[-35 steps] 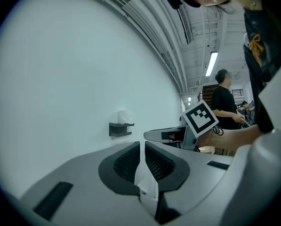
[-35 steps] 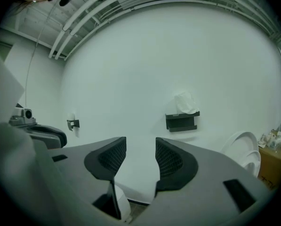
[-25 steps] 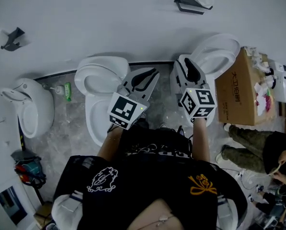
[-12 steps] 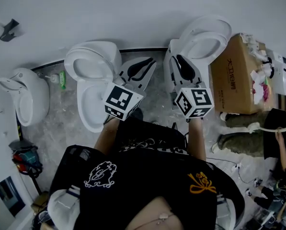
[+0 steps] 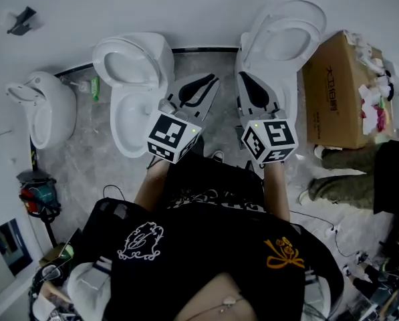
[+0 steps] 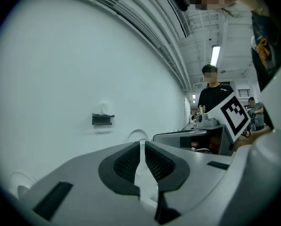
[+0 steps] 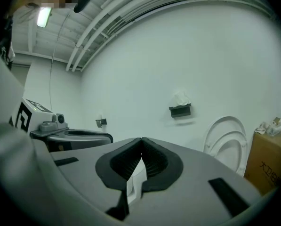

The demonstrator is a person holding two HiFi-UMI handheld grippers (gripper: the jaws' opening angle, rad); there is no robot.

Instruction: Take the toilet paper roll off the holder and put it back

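A black wall holder [image 7: 180, 110] carries the white toilet paper [image 7: 181, 98] on the white wall, far ahead of both grippers. The left gripper view shows the same holder [image 6: 102, 119] with the paper [image 6: 104, 108] on top. It is out of the head view. My left gripper [image 5: 214, 81] [image 6: 141, 144] points over the floor between two toilets, its pads together with nothing between them. My right gripper [image 5: 246, 80] [image 7: 141, 140] is held beside it, shut and empty.
Two white toilets [image 5: 129, 79] [image 5: 286, 39] stand below the grippers against the wall, with a urinal [image 5: 42, 109] at the left. A cardboard box [image 5: 333, 99] and a seated person [image 5: 346, 172] are at the right. A second small black bracket [image 5: 22, 20] is on the wall.
The right gripper's jaws have come together. The head view has dropped, so the holder with the paper has slid out of its top edge. Both grippers stay side by side.
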